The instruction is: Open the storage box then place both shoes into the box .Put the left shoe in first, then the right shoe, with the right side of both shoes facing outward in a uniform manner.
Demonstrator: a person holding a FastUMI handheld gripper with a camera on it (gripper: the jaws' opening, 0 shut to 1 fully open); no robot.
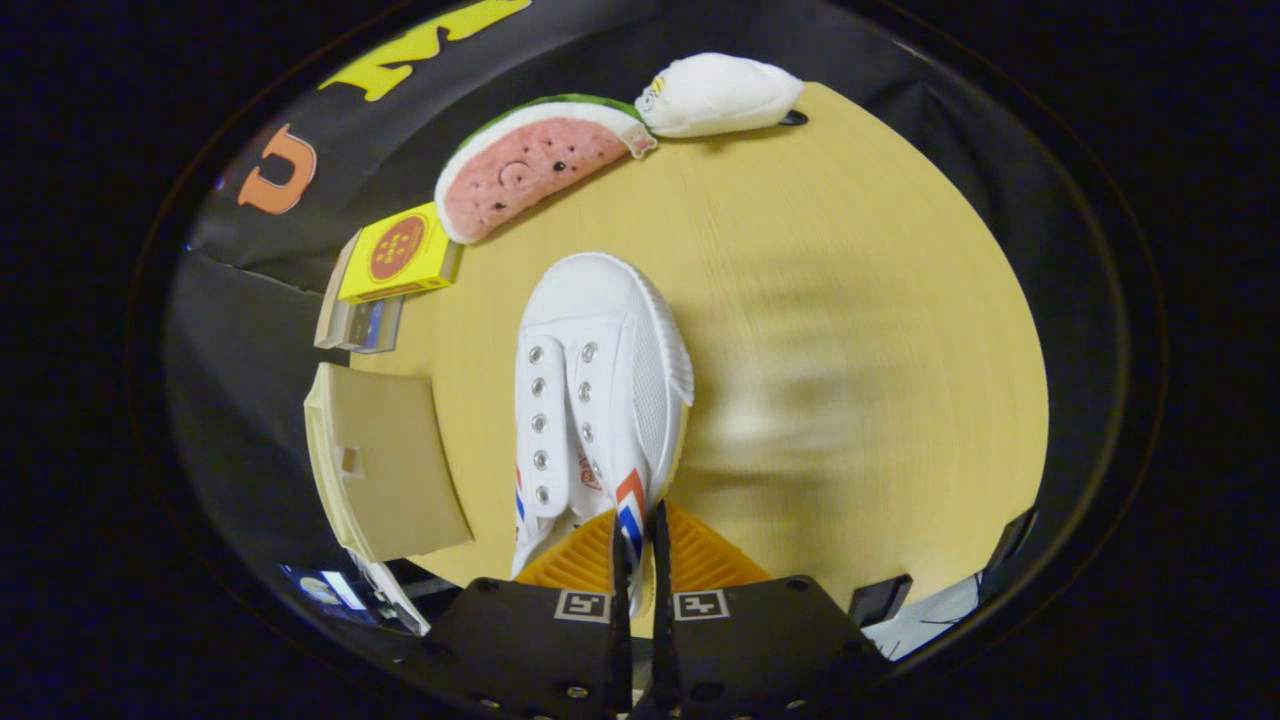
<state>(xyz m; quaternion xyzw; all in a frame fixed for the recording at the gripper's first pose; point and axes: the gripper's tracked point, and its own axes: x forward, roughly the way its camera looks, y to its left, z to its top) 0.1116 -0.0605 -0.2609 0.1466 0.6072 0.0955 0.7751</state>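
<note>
A white canvas shoe [598, 390] with red and blue stripes hangs over the wooden table [850, 300], toe pointing away from me. My gripper [640, 545] is shut on the shoe's side wall near the heel opening, one finger inside and one outside. The shoe's heel is hidden behind the fingers. A tan cardboard storage box [385, 460] stands to the left of the shoe at the table's edge, its lid closed with a small notch showing.
A plush watermelon slice [530, 165] and a white plush toy [715, 95] lie at the table's far edge. A yellow box [400, 255] sits on a stack beyond the storage box. To the right of the shoe the tabletop is bare wood.
</note>
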